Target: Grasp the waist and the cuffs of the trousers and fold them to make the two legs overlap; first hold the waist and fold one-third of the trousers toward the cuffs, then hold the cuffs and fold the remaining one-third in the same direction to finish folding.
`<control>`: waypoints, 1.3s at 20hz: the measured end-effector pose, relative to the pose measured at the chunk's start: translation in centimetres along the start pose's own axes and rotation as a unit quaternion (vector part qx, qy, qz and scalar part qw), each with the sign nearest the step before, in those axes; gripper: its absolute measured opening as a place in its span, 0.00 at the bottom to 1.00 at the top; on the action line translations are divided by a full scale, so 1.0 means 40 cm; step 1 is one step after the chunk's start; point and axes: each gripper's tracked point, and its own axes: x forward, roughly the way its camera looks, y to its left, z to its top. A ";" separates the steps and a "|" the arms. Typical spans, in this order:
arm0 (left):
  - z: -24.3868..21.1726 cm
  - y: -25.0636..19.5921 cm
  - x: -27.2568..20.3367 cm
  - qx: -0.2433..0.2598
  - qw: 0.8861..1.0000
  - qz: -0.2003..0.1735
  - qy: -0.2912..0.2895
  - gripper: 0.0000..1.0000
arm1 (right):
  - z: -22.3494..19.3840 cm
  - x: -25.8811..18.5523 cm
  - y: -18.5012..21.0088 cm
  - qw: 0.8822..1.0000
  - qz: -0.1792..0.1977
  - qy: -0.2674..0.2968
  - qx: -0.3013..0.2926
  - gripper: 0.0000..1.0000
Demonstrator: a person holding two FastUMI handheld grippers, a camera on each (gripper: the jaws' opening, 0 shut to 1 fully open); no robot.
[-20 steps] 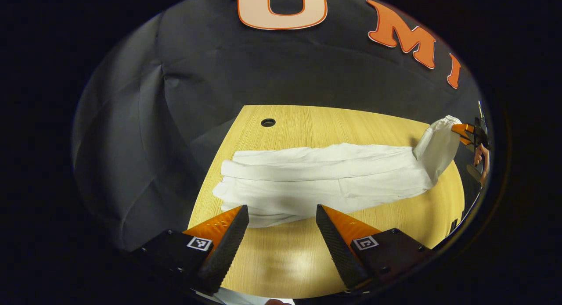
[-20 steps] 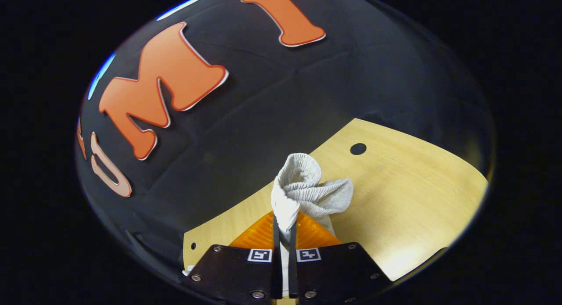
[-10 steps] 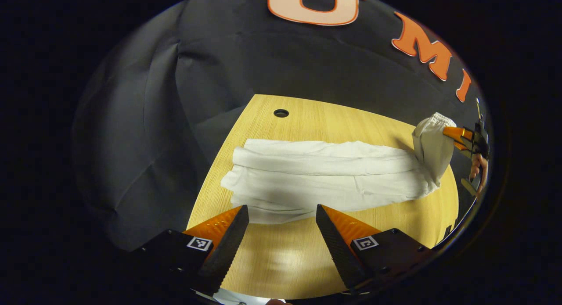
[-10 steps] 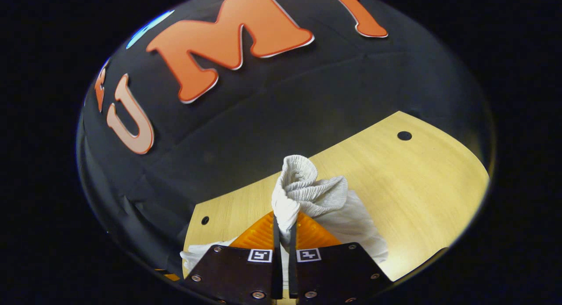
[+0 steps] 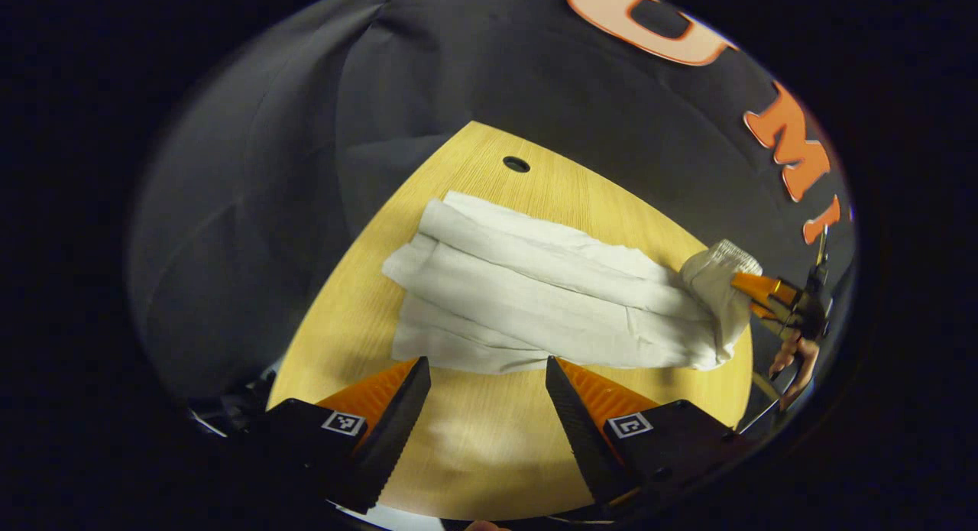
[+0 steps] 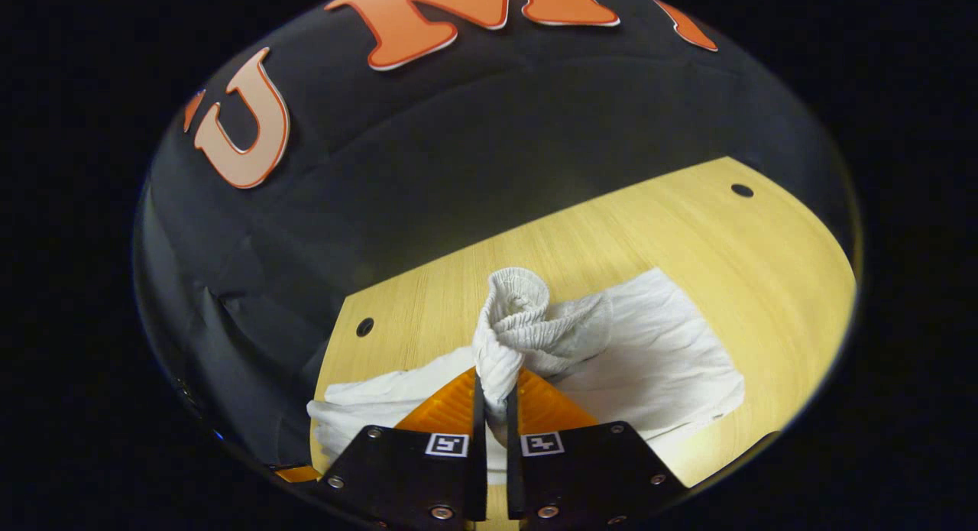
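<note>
Right gripper (image 6: 493, 390) pinches the trousers' (image 5: 535, 294) bunched, probably waist, end; left gripper (image 5: 487, 378) gapes empty.

Place: a recording booth
Walls: black cloth wall (image 5: 458, 80) hung behind
Furniture: light wooden counter (image 5: 489, 439) with cable holes

Light wood-grain desk (image 5: 489, 439) under and ahead of left gripper view; bright glare patch on bare wood close in front. Small round dark hole (image 5: 516, 164) in desk near far edge, ahead, slightly right of centre. Black cloth wall (image 5: 306, 134) beyond desk, creased and folded at left.

Right gripper view: same desk (image 6: 764, 256) ahead and right. One hole (image 6: 741, 189) far right near edge, another hole (image 6: 365, 327) left, near desk corner. Black cloth wall (image 6: 458, 157) behind.
</note>
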 end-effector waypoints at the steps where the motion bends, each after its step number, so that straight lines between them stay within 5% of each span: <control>1: -0.020 -0.020 0.004 -0.026 0.999 -0.017 0.014 1.00 | 0.003 0.023 -0.008 1.000 0.011 0.016 0.002 0.14; 6: -0.048 -0.051 0.028 -0.115 0.991 -0.059 0.037 1.00 | -0.011 0.000 -0.041 0.995 0.071 0.062 -0.041 0.57; 10: -0.036 -0.081 0.049 -0.187 0.977 -0.100 0.021 1.00 | 0.034 0.003 -0.097 0.993 0.057 0.070 -0.074 0.79; 14: -0.047 -0.074 0.064 -0.265 0.957 -0.114 0.014 1.00 | 0.047 -0.049 -0.120 0.994 0.050 0.054 -0.080 0.90; 21: 0.042 -0.037 0.093 -0.365 0.916 -0.150 -0.072 0.96 | 0.140 -0.145 -0.214 0.998 0.032 0.014 -0.061 0.91; 26: 0.120 -0.036 0.143 -0.360 0.914 -0.153 -0.108 0.88 | 0.193 -0.214 -0.283 0.999 0.015 -0.018 -0.045 0.92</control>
